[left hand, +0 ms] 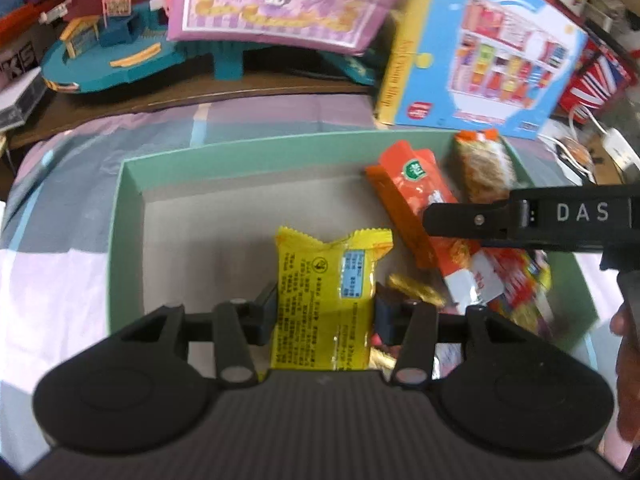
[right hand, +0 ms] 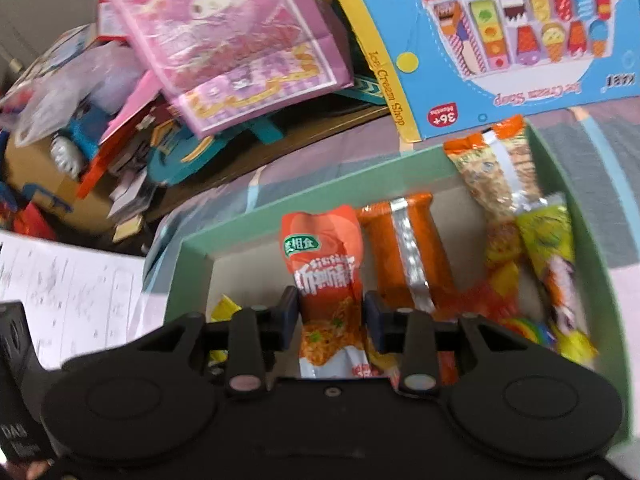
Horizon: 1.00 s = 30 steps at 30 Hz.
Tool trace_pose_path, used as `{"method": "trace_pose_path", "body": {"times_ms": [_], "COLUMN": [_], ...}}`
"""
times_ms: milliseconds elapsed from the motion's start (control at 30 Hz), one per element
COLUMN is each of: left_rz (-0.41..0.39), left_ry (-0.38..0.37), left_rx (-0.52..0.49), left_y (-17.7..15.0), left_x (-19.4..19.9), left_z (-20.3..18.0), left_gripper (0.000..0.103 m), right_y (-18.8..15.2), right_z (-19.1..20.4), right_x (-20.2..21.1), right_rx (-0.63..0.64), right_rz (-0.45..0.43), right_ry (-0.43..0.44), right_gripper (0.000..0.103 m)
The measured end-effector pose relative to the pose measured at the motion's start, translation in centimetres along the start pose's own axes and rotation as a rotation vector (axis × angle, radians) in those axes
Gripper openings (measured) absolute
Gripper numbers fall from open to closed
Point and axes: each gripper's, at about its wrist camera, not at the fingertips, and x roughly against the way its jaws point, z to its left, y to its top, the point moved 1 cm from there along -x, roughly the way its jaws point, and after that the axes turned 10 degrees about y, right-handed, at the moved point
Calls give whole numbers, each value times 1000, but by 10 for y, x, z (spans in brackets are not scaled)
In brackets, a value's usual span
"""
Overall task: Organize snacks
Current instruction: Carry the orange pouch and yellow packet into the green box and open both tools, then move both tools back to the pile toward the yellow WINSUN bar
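A mint-green box (left hand: pixel 128 200) lies on the bed and holds several snack packs. My left gripper (left hand: pixel 326 312) is shut on a yellow snack packet (left hand: pixel 328 280) and holds it over the box's left, bare part. My right gripper (right hand: pixel 330 314) is shut on an orange noodle-snack packet (right hand: pixel 326 268) inside the same box (right hand: pixel 192 256). In the left wrist view the right gripper's black body (left hand: pixel 532 220) reaches in from the right over the orange packet (left hand: pixel 416 196). More packs lie at the box's right: an orange one (right hand: pixel 404 256), a noodle pack (right hand: pixel 496 176), a yellow-green one (right hand: pixel 552 256).
Behind the box stand a blue Ice Cream Shop toy box (left hand: pixel 496 52), a pink bag (left hand: pixel 280 0) and a teal toy set (left hand: pixel 104 56). Gold-wrapped candies (left hand: pixel 416 288) lie in the box. A printed paper sheet (right hand: pixel 60 288) lies left of the box on the checked bedsheet (left hand: pixel 60 208).
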Motion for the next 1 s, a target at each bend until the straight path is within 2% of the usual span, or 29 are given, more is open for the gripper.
{"method": "trace_pose_path", "body": {"times_ms": [200, 300, 333, 367, 433, 467, 733, 1000], "left_rz": [22, 19, 11, 1, -27, -46, -64, -88], "left_ry": [-11, -20, -19, -10, 7, 14, 4, 27], "left_rx": [12, 17, 15, 12, 9, 3, 12, -6], "left_y": [23, 31, 31, 32, 31, 29, 13, -31], "left_x": [-31, -41, -42, -42, -38, -35, 2, 51], "left_z": [-3, -7, -8, -11, -12, -13, -2, 11], "left_gripper": [47, 47, 53, 73, 97, 102, 103, 103], "right_y": [18, 21, 22, 23, 23, 22, 14, -21], "right_z": [-10, -15, -17, -18, -22, -20, -4, 18], "right_x": [-40, -47, -48, -48, -38, -35, -6, 35], "right_rx": [-20, -23, -30, -42, -53, -44, -23, 12], "right_rz": [15, 17, 13, 11, -8, -22, -47, -42], "right_ry": [-19, -29, -34, -27, -1, 3, 45, 48], "right_gripper": [36, 42, 49, 67, 85, 89, 103, 103]}}
